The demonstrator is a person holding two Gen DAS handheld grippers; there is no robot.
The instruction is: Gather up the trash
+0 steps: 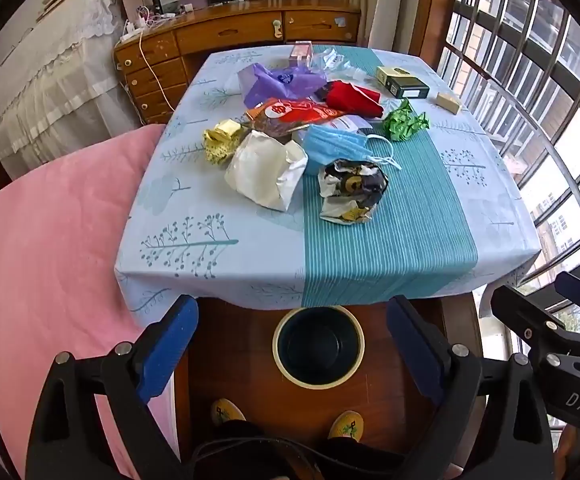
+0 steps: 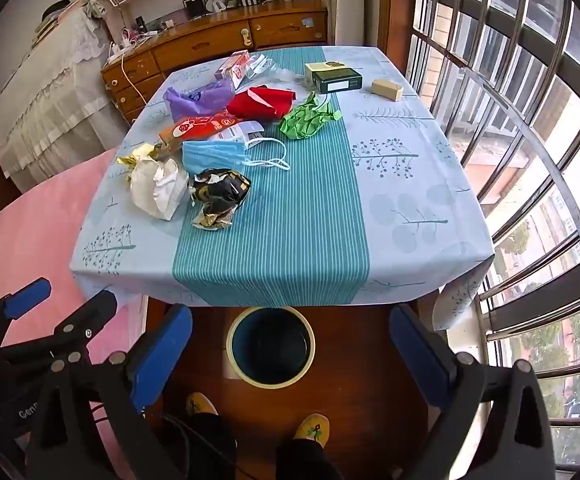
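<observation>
Trash lies heaped on the left half of the table (image 1: 389, 264): a crumpled white paper bag (image 1: 264, 170) (image 2: 158, 188), a black-and-gold wrapper (image 1: 351, 190) (image 2: 218, 196), a blue face mask (image 1: 333, 146) (image 2: 214, 154), a gold foil wrapper (image 1: 220, 140), a red snack packet (image 1: 293, 114), a purple bag (image 1: 278, 82), a red piece (image 1: 355, 98) and green crumpled paper (image 1: 403, 122) (image 2: 305, 120). A dark bin (image 1: 276, 340) (image 2: 230, 344) with a cream rim stands on the floor below the table's near edge. My left gripper (image 1: 293, 308) and right gripper (image 2: 290, 316) hover over the bin, both open and empty.
A dark green box (image 2: 335, 76), a small beige box (image 2: 387, 89) and a pink carton (image 2: 234, 66) sit at the table's far side. A pink bed (image 1: 50, 260) lies left, a barred window (image 1: 529, 60) right, a wooden desk (image 1: 162, 68) behind. The person's yellow slippers (image 1: 226, 410) stand near the bin.
</observation>
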